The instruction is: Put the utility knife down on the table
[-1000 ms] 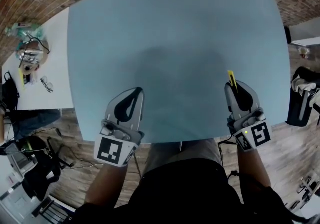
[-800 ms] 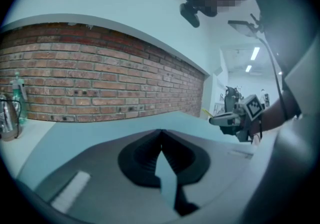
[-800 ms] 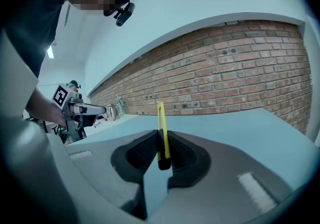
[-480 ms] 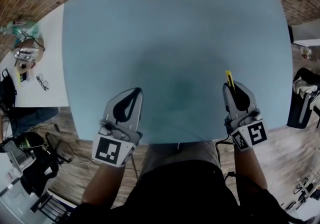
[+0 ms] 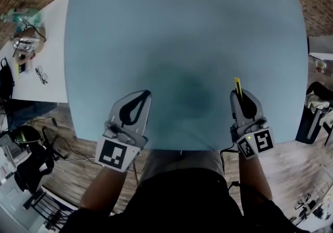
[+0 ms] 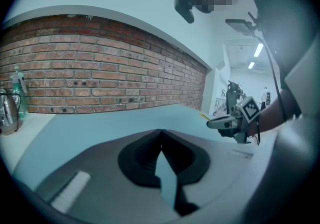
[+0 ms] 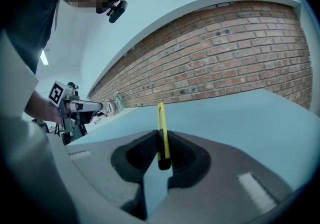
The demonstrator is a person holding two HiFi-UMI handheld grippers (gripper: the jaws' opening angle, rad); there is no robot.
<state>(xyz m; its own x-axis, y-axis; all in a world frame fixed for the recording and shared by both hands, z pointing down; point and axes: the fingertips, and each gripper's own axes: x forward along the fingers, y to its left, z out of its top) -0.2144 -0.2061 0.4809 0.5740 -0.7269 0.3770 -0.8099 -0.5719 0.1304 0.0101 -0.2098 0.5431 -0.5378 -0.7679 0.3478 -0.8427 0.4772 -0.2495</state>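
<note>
Head view: the right gripper hangs over the near edge of the blue table, a yellow utility knife jutting forward from its tips. The left gripper is well apart from it.
Left gripper view: jaws pressed together, nothing between them.
Right gripper view: jaws pinch the knife's black tail end.
Risk: if let go too high, the knife may bounce or skid off the near edge.
</note>
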